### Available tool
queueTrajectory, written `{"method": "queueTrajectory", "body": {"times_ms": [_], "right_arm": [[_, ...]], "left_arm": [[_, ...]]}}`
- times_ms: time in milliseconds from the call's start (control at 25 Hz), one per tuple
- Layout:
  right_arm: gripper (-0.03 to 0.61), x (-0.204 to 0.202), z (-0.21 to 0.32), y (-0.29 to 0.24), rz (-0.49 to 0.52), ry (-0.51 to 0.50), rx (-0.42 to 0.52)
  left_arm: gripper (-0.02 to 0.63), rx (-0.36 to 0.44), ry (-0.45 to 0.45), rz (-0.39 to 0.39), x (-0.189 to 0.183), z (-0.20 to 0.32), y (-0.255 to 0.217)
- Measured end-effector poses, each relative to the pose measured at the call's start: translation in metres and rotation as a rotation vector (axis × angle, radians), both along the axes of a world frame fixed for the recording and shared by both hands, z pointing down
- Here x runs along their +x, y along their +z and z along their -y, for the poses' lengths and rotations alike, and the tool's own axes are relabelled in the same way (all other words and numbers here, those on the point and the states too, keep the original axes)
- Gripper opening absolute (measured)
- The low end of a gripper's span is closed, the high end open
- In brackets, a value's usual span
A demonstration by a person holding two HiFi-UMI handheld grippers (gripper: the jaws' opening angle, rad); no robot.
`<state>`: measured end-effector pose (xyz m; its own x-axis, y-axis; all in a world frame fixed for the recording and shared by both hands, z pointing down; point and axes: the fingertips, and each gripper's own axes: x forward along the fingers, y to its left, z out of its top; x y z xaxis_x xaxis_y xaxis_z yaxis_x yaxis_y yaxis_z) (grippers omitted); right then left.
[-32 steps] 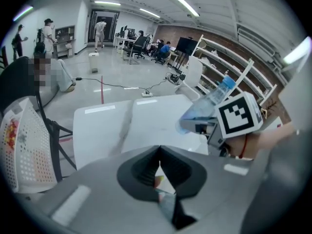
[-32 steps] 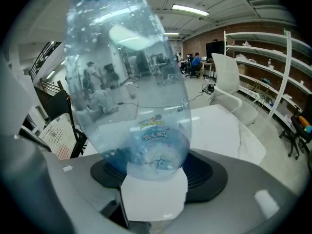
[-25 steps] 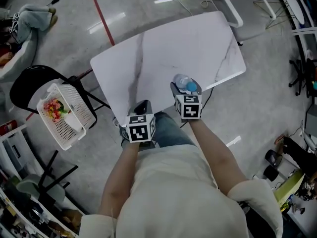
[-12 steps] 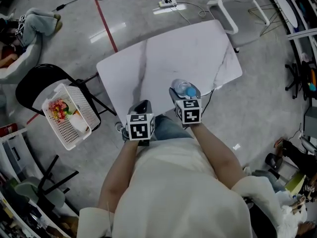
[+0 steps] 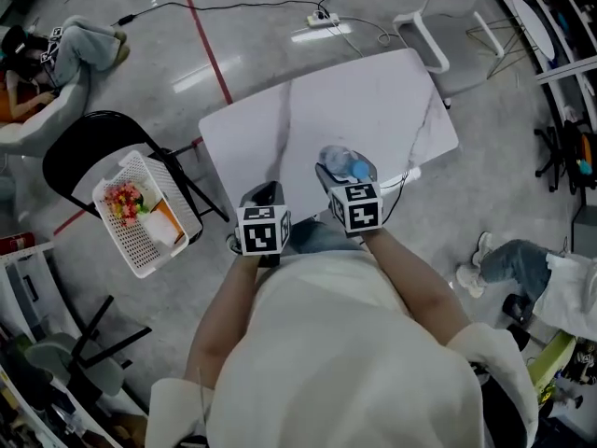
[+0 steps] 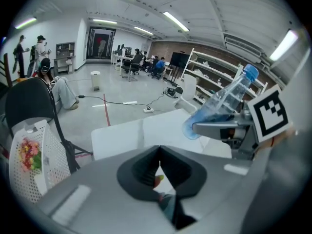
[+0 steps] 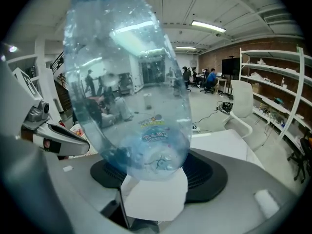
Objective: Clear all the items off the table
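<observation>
One bottle (image 7: 131, 106) sits clamped in the right gripper (image 5: 348, 177), held off the tabletop (image 5: 373, 101) – likely bound for the basket (image 5: 126, 236); left gripper (image 6: 158, 155) clenched, empty

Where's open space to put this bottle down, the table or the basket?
The white table is bare, from the person's edge to the far side by the white chair. The basket is crowded along its far side with flowers and other items; only its near corner shows bare mesh.
</observation>
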<state>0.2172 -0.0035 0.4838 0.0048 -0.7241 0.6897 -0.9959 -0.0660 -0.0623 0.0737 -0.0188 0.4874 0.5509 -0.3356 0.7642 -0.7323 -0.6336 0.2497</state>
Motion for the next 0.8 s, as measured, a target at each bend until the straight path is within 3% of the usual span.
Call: {"method": "queueTrajectory", "body": {"times_ms": [800], "right_arm": [[0.333, -0.15, 0.05, -0.032, 0.014, -0.207, 0.055]], "left_arm": [[0.009, 0.034, -0.235, -0.011, -0.156, 0.028, -0.02]]}}
